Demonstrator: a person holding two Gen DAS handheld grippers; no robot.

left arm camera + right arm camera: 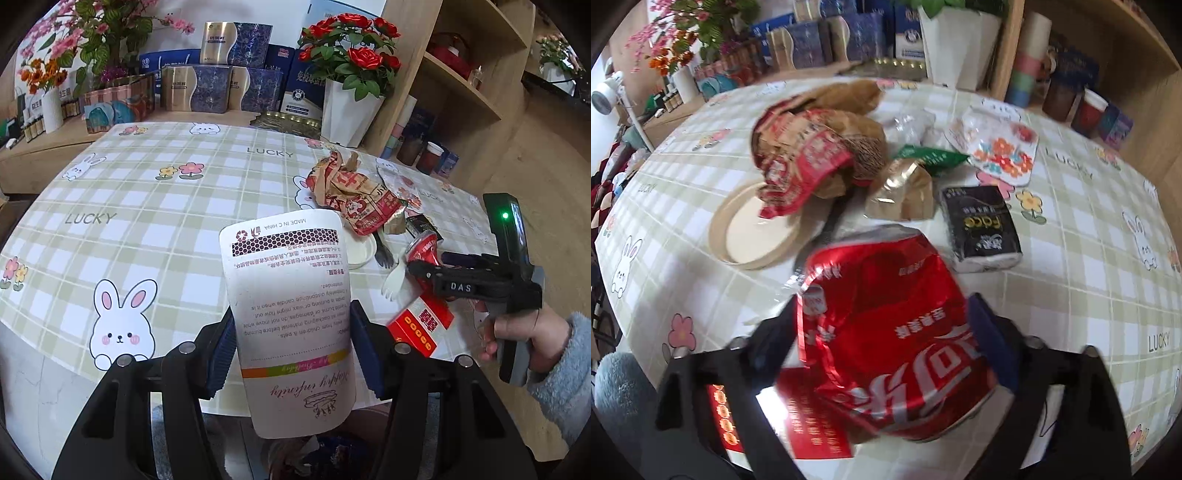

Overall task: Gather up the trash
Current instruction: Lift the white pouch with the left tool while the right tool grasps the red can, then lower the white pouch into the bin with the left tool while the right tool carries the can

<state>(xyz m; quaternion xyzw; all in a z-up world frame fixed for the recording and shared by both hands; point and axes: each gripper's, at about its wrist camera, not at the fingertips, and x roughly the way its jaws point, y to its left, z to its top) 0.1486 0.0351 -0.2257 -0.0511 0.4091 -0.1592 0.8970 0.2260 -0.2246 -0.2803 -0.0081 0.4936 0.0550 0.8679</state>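
Checked tablecloth (1071, 295); crushed red can (894, 332) between right fingers (988, 332).

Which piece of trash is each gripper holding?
The left gripper clamps the white candle card; the right gripper clamps the crushed red cola can. The crumpled food bag lies untouched on the table.

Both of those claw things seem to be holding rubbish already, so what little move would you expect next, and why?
Probably carrying both pieces off the table to a bin, though no bin is clearly in view. The left gripper already has its jaws closed on a white card held past the table edge, and the right gripper grips a crushed red can. Neither can pick up more until it lets go.
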